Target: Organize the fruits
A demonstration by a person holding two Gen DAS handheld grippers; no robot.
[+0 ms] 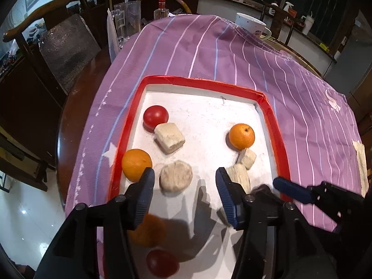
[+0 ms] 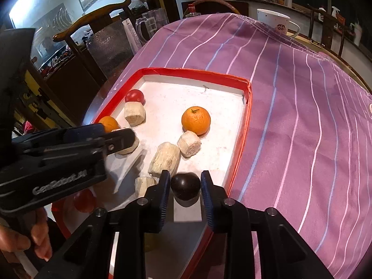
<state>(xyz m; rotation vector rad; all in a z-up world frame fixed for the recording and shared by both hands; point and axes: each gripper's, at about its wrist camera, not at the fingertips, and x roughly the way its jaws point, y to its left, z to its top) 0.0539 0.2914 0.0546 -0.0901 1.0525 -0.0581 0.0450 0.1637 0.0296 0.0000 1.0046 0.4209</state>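
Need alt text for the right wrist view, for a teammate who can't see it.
The right gripper straddles a dark round fruit at the near edge of a red-rimmed white tray, jaws slightly apart. Beyond it lie pale cut chunks and an orange.

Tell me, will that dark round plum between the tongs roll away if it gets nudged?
Probably: the dark round plum looks smooth and ball-shaped on the flat white tray with red rim. Its glossy skin may slip. The right tongs flank it without pressing.

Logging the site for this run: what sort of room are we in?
Probably a home dining room: a round table under a purple cloth, wooden chairs around it, and a mug and a pitcher at the far edge.
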